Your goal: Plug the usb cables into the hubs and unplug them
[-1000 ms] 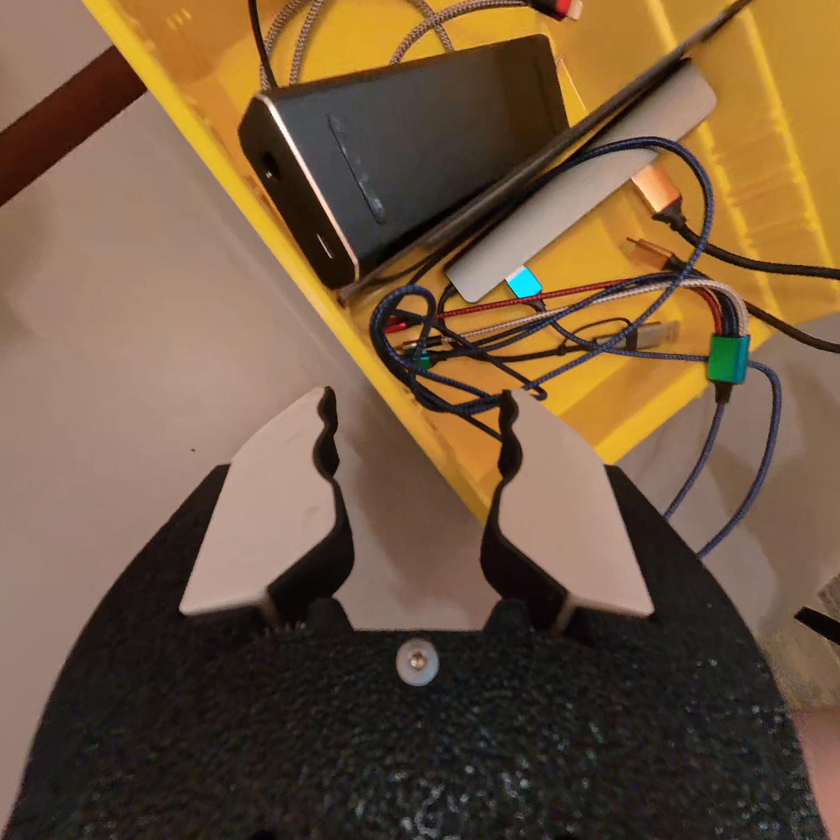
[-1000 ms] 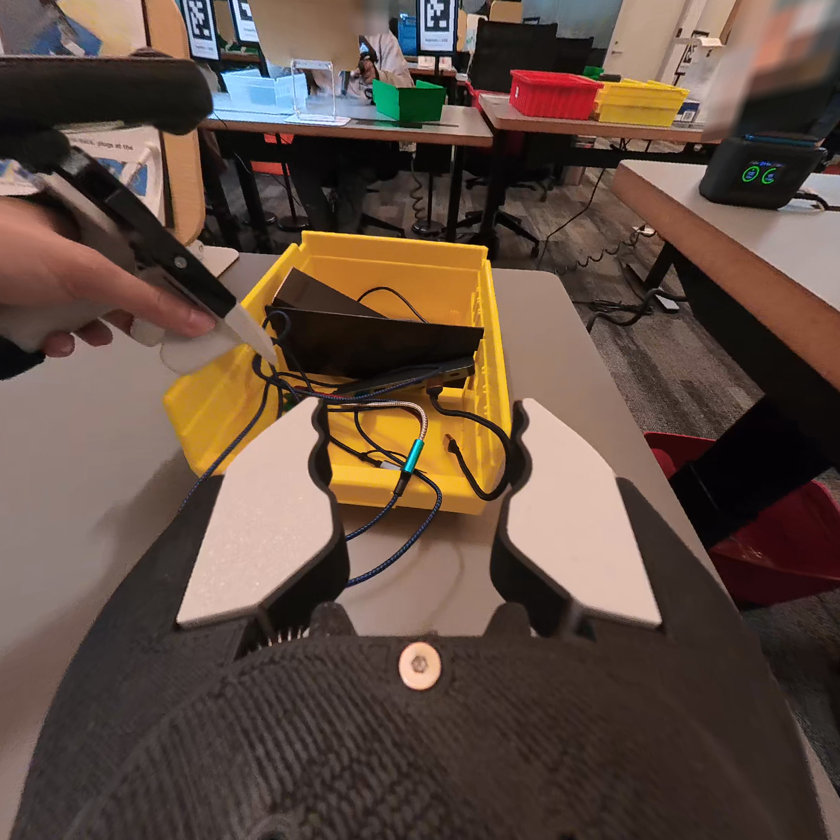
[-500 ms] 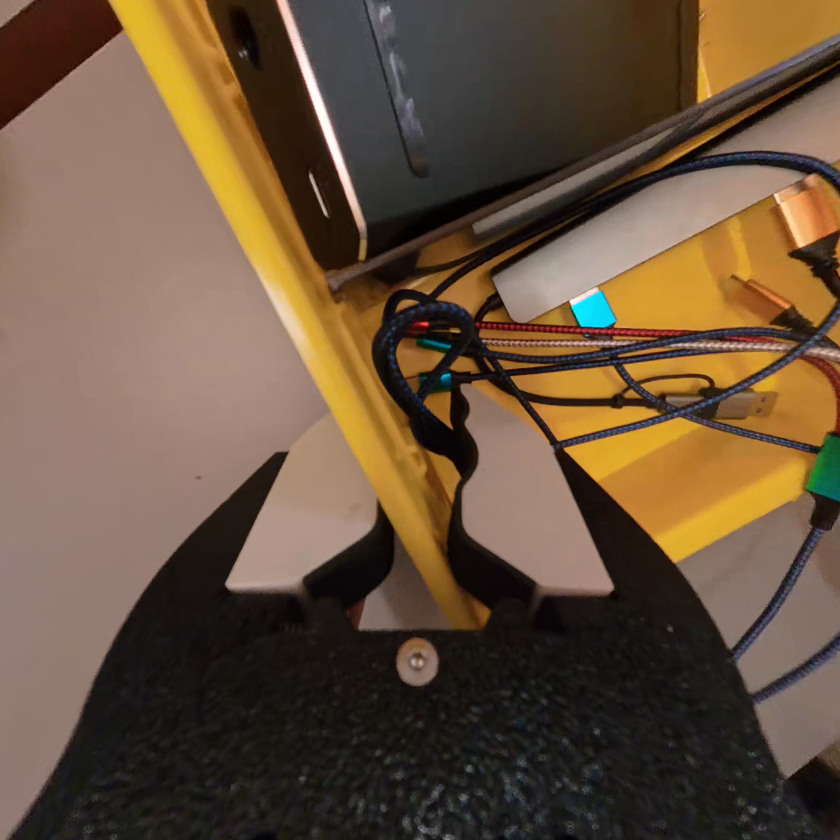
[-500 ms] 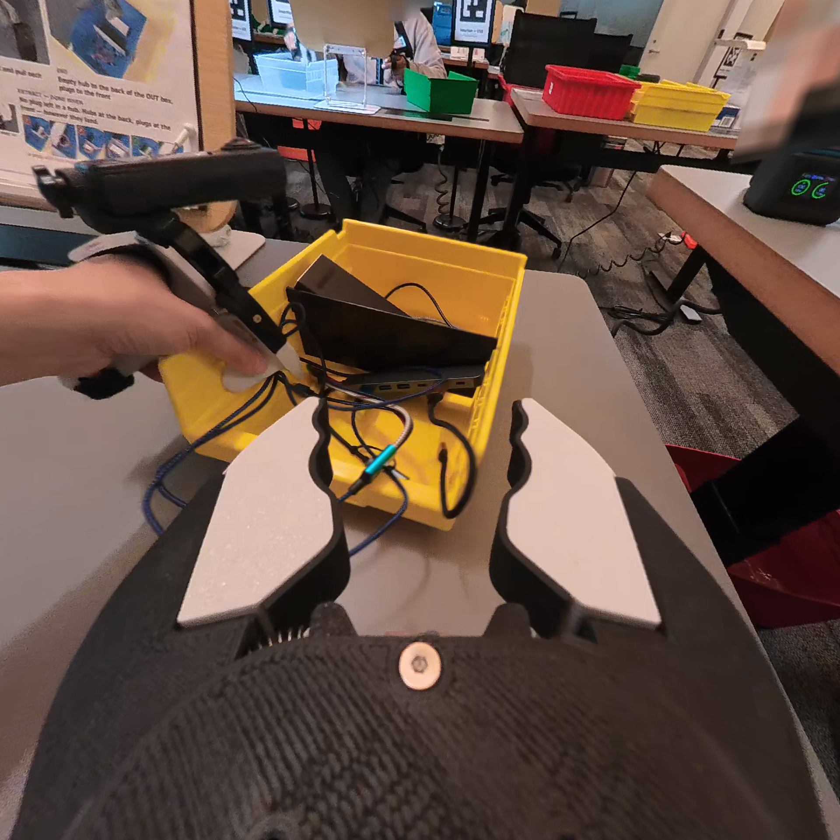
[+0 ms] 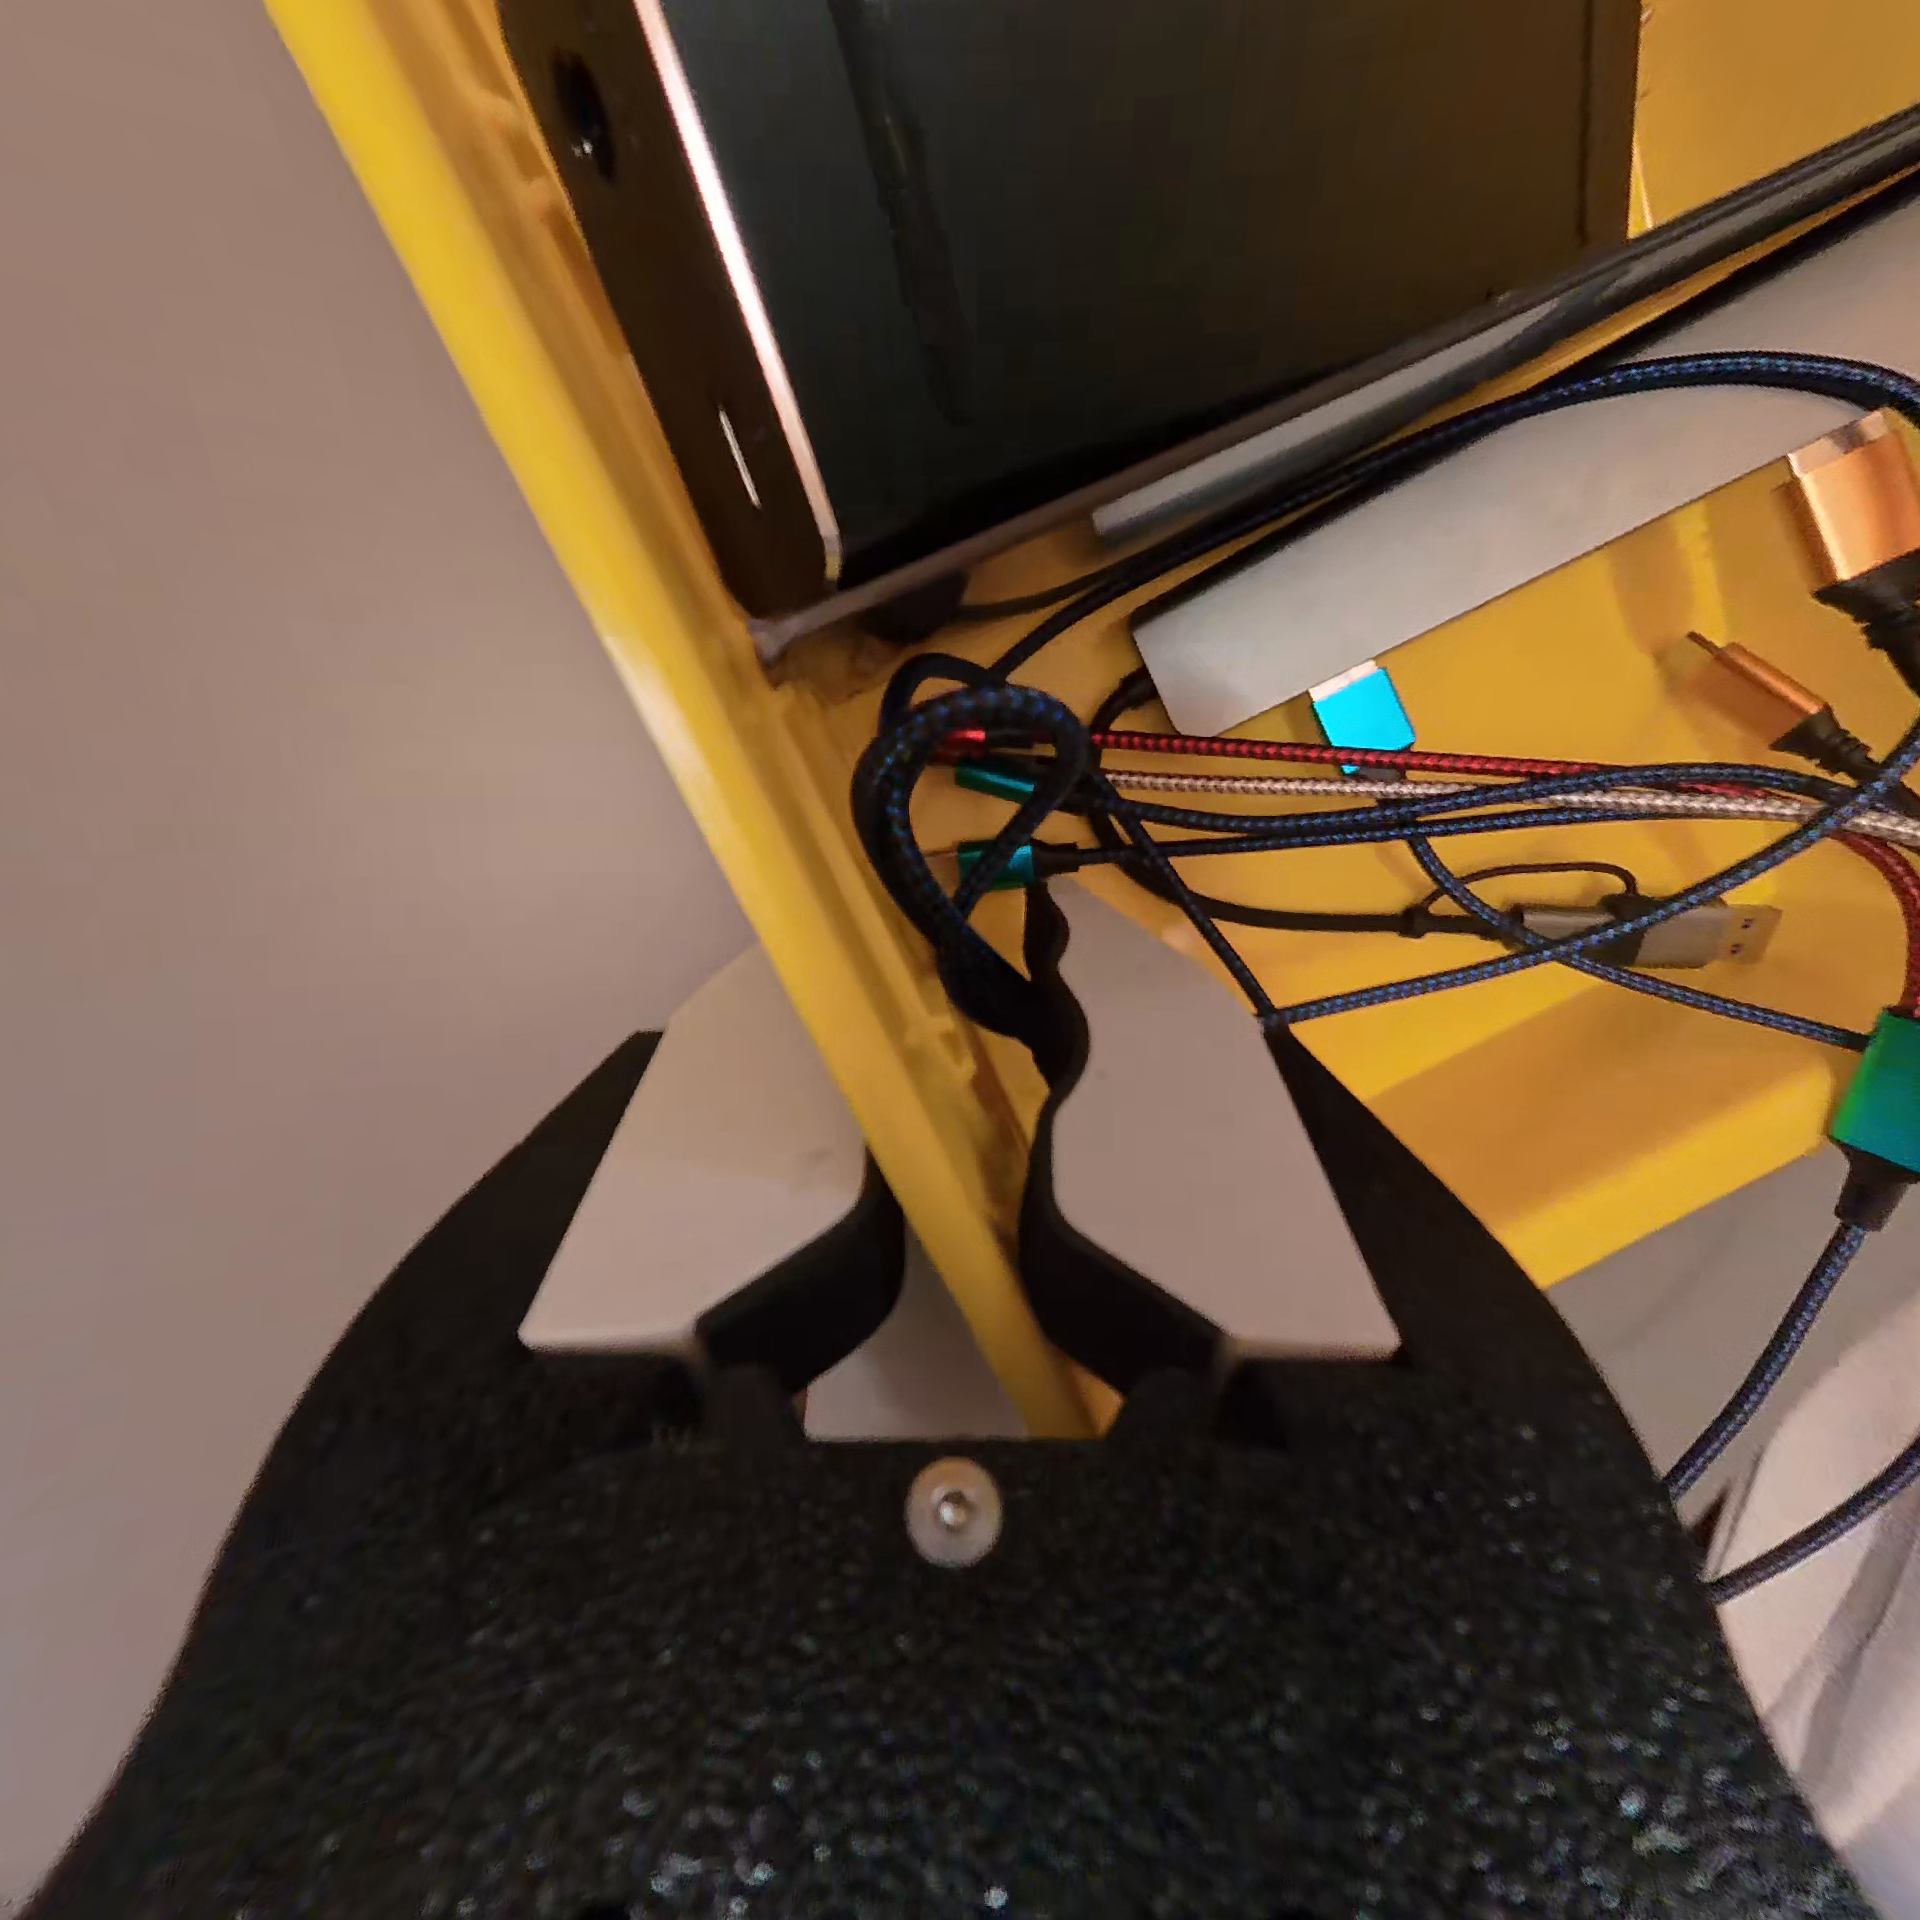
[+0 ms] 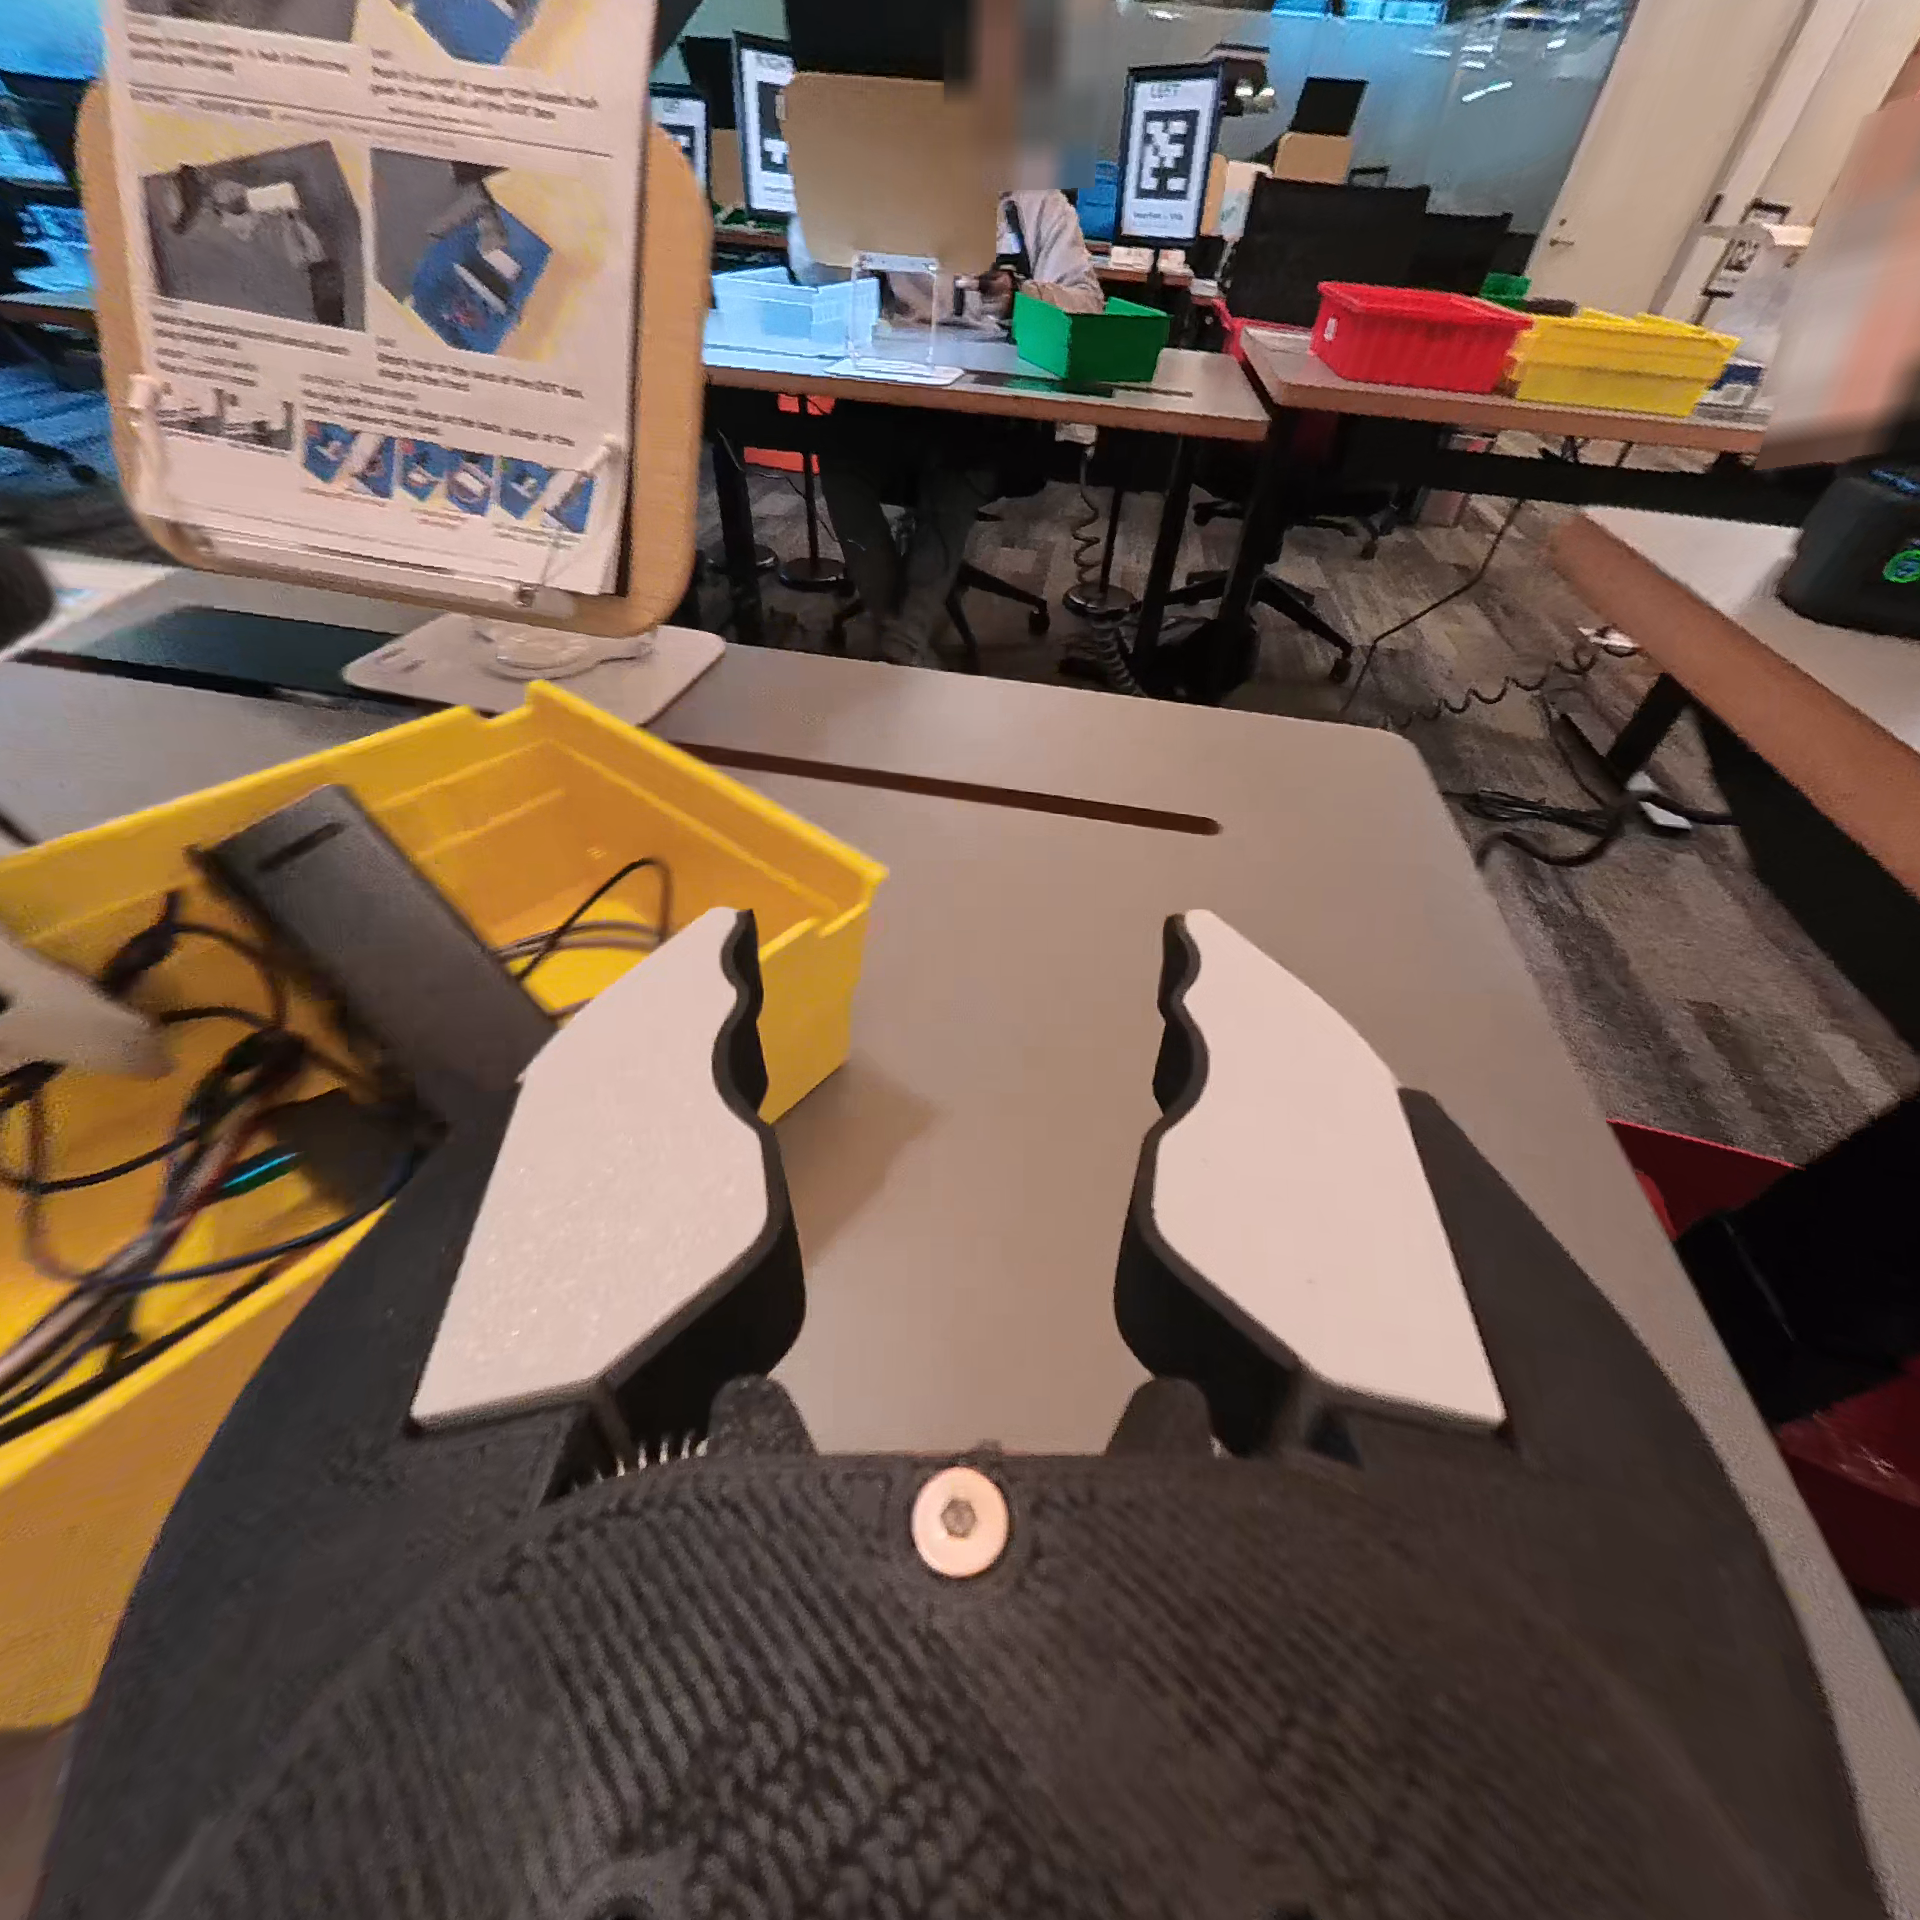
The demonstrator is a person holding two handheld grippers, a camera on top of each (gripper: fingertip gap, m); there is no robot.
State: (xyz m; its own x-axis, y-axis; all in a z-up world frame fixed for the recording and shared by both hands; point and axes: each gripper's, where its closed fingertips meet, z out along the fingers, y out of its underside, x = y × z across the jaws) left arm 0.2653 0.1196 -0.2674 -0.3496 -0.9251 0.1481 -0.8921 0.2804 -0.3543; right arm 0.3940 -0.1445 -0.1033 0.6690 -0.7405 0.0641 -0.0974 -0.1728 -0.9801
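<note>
Glossy yellow plastic bin [image 5: 665,582]. Braided cloth-sheathed cables [image 5: 1351,800], shiny coloured metal plugs [image 5: 1361,717]. Smooth matt black hub [image 5: 1195,239], bright metal edge; matt silver metal hub [image 5: 1455,582] beside. Rough, grainy black plastic left gripper [image 5: 935,956], smooth matt grey fingers [image 5: 1174,1164]. Matt grey table [image 6: 1039,935]. Paper sheet [image 6: 364,291] on a board.

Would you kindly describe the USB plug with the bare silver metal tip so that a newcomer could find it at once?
Look inside the yellow plastic bin, on its floor below the flat grey metal hub. Among the tangled braided cables lies the grey USB plug with the bare silver tip, its tip pointing right in the left wrist view. Its neighbours have copper, green, red or bright blue shells; this one alone is plain grey.
</note>
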